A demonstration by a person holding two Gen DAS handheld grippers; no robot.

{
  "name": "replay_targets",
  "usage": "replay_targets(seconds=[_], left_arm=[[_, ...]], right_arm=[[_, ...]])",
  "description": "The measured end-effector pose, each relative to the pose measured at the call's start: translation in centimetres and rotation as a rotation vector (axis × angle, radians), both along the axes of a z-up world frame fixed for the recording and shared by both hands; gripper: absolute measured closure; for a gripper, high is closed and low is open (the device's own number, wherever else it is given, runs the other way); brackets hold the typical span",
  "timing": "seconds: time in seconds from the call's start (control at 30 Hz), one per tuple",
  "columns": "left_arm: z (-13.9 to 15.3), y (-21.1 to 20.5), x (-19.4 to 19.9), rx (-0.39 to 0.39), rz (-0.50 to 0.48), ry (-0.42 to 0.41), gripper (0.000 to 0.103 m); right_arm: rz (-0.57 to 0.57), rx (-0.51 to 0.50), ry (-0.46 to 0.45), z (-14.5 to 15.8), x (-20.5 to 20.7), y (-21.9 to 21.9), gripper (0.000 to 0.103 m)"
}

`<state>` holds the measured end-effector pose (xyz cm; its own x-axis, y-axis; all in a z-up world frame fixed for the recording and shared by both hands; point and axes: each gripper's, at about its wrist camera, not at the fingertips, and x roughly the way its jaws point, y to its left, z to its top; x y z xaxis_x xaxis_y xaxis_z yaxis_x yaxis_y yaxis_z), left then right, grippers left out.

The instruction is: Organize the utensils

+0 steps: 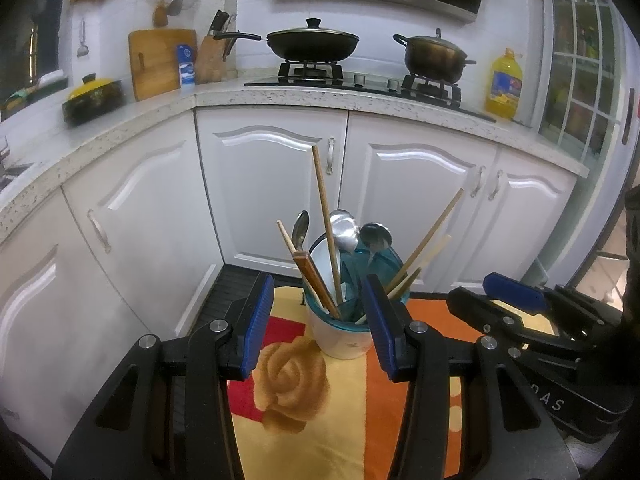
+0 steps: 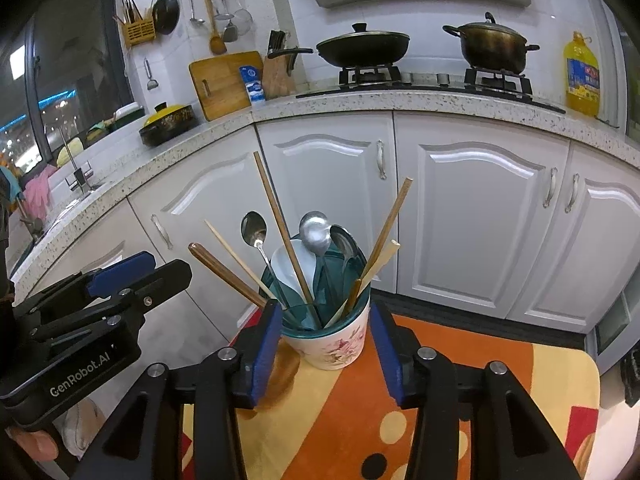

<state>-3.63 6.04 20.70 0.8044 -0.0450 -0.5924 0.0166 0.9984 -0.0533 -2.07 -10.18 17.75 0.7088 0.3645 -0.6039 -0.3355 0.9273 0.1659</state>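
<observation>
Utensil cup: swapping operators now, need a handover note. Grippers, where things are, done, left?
Left gripper: open, empty, its fingers apart before the cup, not touching it.
Right gripper: open, nothing held, the cup just ahead of its fingers.
Things: the cup stands upright on the orange-and-yellow cloth. Chopsticks, metal spoons and a white spoon all stand in it.
Done: no loose utensils in view.
Left: chopsticks and spoons are mixed and splayed; sort them if grouping is wanted.
</observation>
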Motion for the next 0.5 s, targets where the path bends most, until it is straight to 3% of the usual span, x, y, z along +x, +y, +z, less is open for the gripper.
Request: replay_targets(seconds=[0.07,0.5], left_arm=[[-0.12,0.06,0.04,-0.002,0.004,0.003,0.058],[-0.36,0.55,0.12,-0.011,0.018,0.005,0.058]], right_arm=[[-0.001,0.0,-0.003,0.0,-0.05,0.03,0.05],[0.006,-0.013,-0.002,-0.14,0.05,0.22,0.05]])
